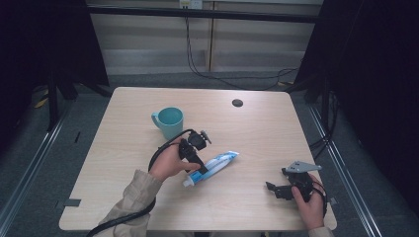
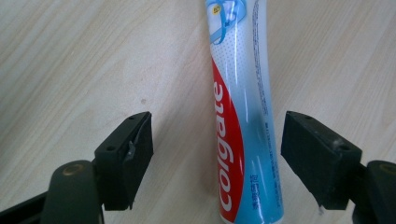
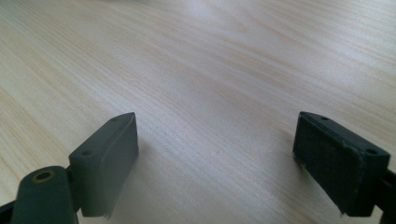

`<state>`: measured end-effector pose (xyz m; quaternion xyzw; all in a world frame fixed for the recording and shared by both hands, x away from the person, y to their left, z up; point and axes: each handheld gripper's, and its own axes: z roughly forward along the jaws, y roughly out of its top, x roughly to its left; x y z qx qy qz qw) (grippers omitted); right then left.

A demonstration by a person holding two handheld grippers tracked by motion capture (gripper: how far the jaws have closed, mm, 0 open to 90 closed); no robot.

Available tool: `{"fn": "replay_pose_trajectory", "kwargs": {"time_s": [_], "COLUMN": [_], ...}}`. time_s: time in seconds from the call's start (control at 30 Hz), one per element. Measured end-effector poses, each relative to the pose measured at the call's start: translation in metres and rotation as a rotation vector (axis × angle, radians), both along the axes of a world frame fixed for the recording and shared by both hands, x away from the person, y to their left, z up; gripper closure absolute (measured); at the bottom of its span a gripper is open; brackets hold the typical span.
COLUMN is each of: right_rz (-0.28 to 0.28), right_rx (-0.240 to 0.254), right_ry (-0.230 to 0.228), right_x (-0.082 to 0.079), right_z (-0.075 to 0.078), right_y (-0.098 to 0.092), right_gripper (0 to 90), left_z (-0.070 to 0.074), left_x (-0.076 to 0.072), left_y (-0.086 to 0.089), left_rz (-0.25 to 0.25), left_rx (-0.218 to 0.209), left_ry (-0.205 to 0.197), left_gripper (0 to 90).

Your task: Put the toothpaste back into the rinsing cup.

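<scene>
Where the left gripper (image 1: 196,165) hangs over it at the centre of the high view, the toothpaste tube (image 1: 213,165) is partly covered by the gripper body and the left hand (image 1: 168,163); its white cap end points to the lower left, its crimped end to the upper right. Left gripper view: tube (image 2: 243,140) lies flat on the table (image 2: 70,60) between the jaws, which stand wide apart with wood showing on either side of it, neither pad touching; the tube is cut off at the top and bottom edges of the frame, and the small print along its right side is too fine to read. Right gripper (image 1: 276,189), lower right of the high view, held in the right hand (image 1: 309,202): jaws apart over bare wood. Teal mug (image 1: 169,121), upper centre-left; contents not discernible.
</scene>
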<state>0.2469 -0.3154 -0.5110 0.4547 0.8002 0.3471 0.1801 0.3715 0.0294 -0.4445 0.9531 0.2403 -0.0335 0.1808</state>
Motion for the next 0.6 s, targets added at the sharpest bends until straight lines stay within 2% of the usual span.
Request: {"fn": "replay_pose_trajectory", "kwargs": {"time_s": [0.07, 0.6], "right_rz": [0.0, 0.002], "right_rx": [0.0, 0.0], "right_ry": [0.0, 0.0], "right_x": [0.0, 0.0], "right_z": [0.0, 0.0], "right_y": [0.0, 0.0], "right_gripper": [13.7, 13.7], "left_z": [0.0, -0.004], "left_x": [0.001, 0.005], "left_y": [-0.001, -0.019], "left_rz": [-0.011, 0.001], "left_rx": [0.002, 0.017], "left_ry": [-0.002, 0.013], "left_gripper": [25.3, 27.3]}}
